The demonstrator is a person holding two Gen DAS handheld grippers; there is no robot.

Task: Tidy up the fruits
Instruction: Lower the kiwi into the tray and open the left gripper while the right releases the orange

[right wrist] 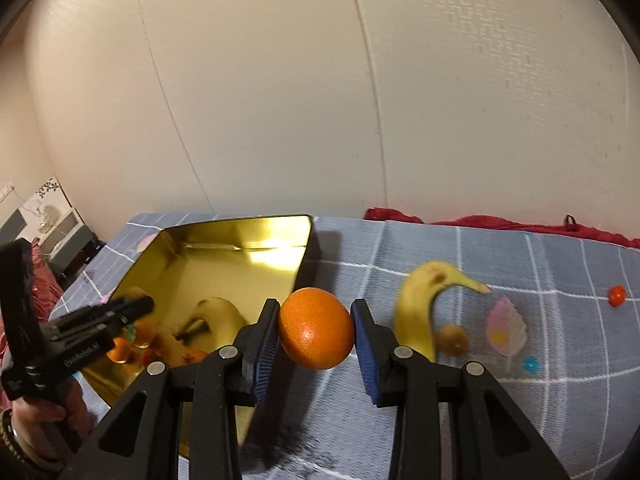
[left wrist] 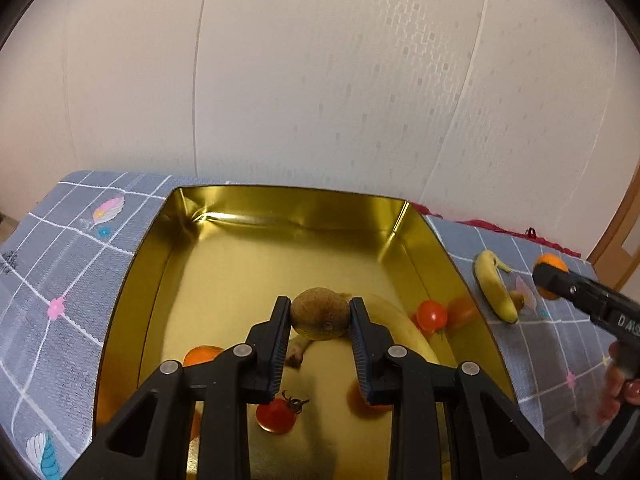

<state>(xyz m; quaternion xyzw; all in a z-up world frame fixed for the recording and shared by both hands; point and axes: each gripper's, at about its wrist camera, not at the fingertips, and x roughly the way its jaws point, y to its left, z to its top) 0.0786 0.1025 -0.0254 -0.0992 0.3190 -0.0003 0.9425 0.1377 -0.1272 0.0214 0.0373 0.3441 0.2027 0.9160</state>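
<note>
My left gripper is shut on a brown kiwi and holds it over the gold tin tray. A banana, two cherry tomatoes and an orange fruit lie in the tray. In the right wrist view my right gripper is shut on an orange, just right of the tray. On the cloth lie a second banana, a small kiwi and a cherry tomato.
A grey checked cloth covers the table, with a red fabric along its far edge. A white wall stands close behind. A hand holds the left gripper's handle at the tray's near left.
</note>
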